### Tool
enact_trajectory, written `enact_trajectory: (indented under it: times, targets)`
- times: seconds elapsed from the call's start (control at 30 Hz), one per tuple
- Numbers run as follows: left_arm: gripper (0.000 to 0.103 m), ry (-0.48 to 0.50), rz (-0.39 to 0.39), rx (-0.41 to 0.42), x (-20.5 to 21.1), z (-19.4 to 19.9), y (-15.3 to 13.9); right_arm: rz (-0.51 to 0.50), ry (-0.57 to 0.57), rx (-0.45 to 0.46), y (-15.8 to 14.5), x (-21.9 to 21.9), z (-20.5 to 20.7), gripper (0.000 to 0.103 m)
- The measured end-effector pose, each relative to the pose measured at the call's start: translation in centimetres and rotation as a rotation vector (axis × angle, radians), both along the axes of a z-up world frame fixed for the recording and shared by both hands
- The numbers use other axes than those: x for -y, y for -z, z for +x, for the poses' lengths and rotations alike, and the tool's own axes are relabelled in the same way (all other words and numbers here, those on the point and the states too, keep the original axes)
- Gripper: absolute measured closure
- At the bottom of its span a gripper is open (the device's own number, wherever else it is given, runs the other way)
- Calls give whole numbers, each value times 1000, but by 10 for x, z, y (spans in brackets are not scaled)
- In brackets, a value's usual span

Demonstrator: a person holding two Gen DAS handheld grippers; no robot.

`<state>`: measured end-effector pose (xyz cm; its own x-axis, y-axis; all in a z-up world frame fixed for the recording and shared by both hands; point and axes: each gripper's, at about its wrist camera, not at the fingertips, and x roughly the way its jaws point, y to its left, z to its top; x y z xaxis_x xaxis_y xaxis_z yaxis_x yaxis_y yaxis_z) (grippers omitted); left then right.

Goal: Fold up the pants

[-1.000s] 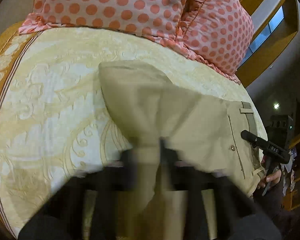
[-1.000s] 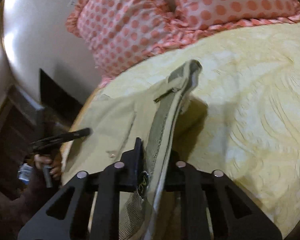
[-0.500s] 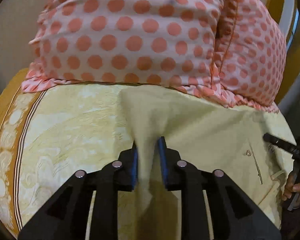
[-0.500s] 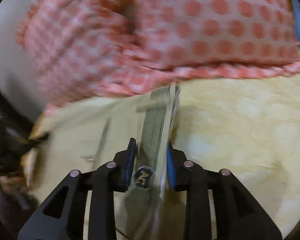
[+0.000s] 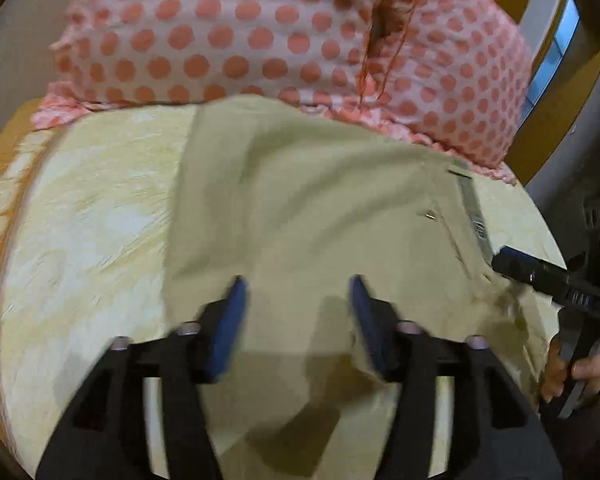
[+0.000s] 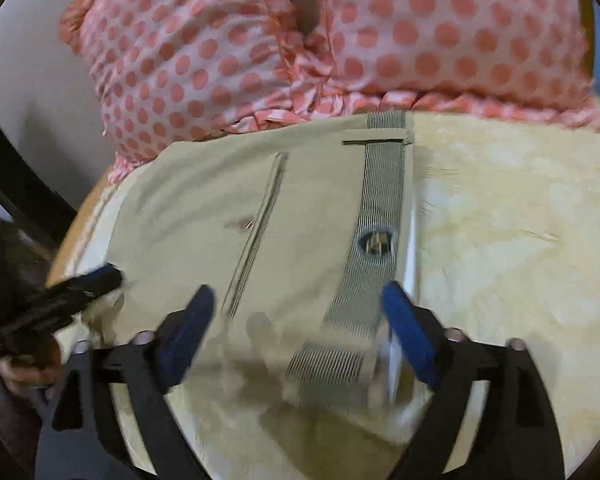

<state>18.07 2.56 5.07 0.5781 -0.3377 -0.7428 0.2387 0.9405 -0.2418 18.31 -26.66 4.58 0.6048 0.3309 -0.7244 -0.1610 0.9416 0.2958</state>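
**Ana:** Left wrist view, from the left edge: what lies there?

**Ben:** A pale yellow patterned bedspread [image 5: 88, 216] with an orange border. Just right of it the khaki cotton pants [image 5: 308, 208] lie spread flat on the bed, their far edge touching the pink pillows with coral polka dots [image 5: 260, 36].

**Ana:** And the left gripper [image 5: 298, 312]?

**Ben:** Its blue-padded fingers [image 5: 230, 320] stand wide apart over the cloth, with nothing between them. Farther right, a small metal button [image 5: 430, 214] and a striped grey waistband [image 5: 474, 216] show on the pants. At the right edge, a black gripper tip rests near the waistband, and the person's bare hand [image 5: 576, 368] holds its handle.

**Ana:** Now the right wrist view, the same way.

**Ben:** At the far left the other black gripper [image 6: 60, 300] reaches onto the edge of the pants [image 6: 204, 208]. Next comes a long welt pocket slit [image 6: 260, 220], then the waistband [image 6: 380, 208] lying inside out with a round label on it and a belt loop [image 6: 374, 142] across its far end. The right gripper [image 6: 296, 320] hangs over the waistband's near end, jaws spread wide, gripping nothing. Right of that is the bare bedspread [image 6: 520, 240]. The pillows [image 6: 440, 28] run along the top.
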Motion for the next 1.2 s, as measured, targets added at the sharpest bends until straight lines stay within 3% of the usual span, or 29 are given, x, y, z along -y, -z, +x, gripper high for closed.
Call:
enact_trajectory:
  times: [0.07,0.1,0.17,0.3,0.47,0.53,0.73,1.2]
  targets:
    - [8,-19,57,85,-4,-43,-9,-47,-4,65,-1,-12,-36,1]
    - [3,-35,88,106,-3,-56,-10,-104,14,97,3,-22,-56,1]
    - [2,-68,157,143,-3,-91,-4,-172,39,130,12,-33,-80,1]
    - [2,-111,204,117,-3,-119,18,-143,60,134,33,-50,-106,1]
    - [2,-170,218,91,-1,-122,38,-284,121,146,48,-73,-109,1]
    - [2,-188,250,105,0,-125,41,-261,135,159,51,-73,-113,1]
    - [2,-215,241,156,1,-133,44,-253,195,196,55,-74,-120,1]
    - [2,-224,240,167,1,-133,45,-251,193,199,55,-73,-119,1]
